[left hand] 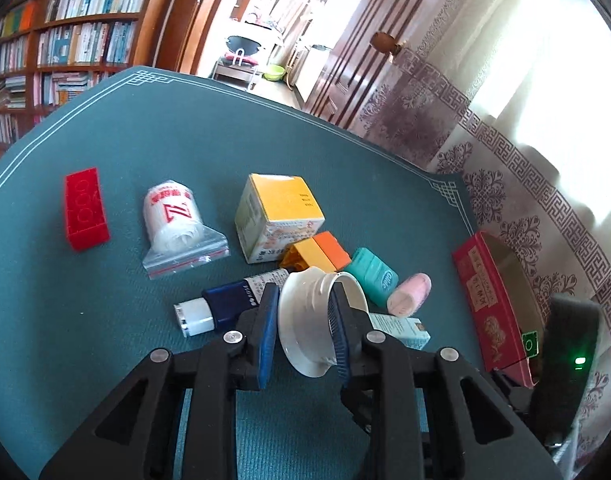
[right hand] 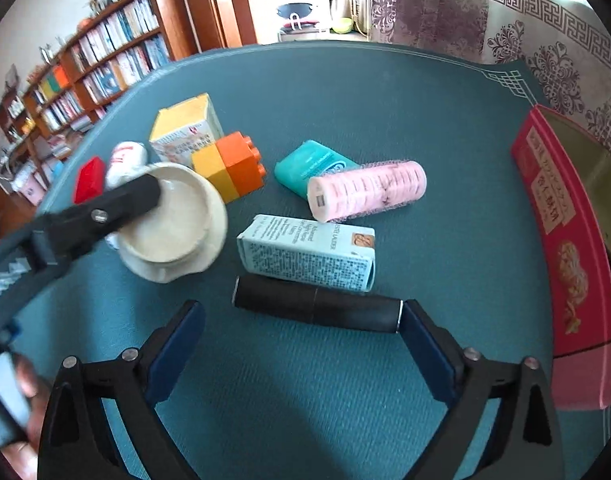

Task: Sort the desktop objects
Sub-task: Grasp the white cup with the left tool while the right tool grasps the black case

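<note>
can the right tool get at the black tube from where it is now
Probably yes. The right tool is open, and the black tube lies flat on the mat just ahead of its fingers, nothing between. The pale blue box sits close behind the tube.

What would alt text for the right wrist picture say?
The open right gripper hovers over a teal mat, with a black tube lying just ahead of it. To the left, the left gripper holds a white lid; boxes, blocks and a pink roll lie beyond, and a red box sits at the right.
</note>
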The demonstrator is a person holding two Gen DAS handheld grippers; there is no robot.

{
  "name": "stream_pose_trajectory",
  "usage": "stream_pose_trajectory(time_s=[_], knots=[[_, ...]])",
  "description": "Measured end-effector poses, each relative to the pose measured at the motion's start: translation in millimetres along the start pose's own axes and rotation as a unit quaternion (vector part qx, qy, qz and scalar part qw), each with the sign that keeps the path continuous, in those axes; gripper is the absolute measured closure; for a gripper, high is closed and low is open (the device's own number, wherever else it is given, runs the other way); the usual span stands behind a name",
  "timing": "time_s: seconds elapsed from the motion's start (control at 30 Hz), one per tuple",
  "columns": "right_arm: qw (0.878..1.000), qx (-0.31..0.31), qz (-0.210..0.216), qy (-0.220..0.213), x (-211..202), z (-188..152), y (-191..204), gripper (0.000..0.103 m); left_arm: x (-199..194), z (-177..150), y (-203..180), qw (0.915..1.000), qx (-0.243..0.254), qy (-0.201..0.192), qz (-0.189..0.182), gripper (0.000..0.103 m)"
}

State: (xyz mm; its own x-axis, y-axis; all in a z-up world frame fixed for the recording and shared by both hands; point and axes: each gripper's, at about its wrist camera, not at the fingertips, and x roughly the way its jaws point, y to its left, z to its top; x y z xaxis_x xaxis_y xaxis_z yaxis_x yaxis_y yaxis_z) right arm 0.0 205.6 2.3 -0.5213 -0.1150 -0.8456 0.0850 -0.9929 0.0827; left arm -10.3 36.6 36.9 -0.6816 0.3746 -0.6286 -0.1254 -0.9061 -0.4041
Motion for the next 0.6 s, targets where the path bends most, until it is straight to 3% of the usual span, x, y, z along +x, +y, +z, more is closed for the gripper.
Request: stream_pose_trajectory(time_s=[0.07, 0.17, 0.6], knots=[[1.0, 0.003, -0.004, -0.001, 0.9, 0.4, -1.6, 0.006, 2.5, 1.7, -1.2, 1.0, -0.005, -0.001, 0.001, 0.076], [1.0, 0.005, -0.016, -0.007, -1.8, -1.2, -4.9, 0.016, 5.7, 0.9, -2.0, 1.0, -0.005, 0.003, 0.003, 0.076], [0.999, 0.016, 0.009, -0.039, -28.8, -24.5, -18.7, 0.016, 7.5, -3.4, -6.4, 1.0, 0.007, 0.005, 0.002, 0.076]])
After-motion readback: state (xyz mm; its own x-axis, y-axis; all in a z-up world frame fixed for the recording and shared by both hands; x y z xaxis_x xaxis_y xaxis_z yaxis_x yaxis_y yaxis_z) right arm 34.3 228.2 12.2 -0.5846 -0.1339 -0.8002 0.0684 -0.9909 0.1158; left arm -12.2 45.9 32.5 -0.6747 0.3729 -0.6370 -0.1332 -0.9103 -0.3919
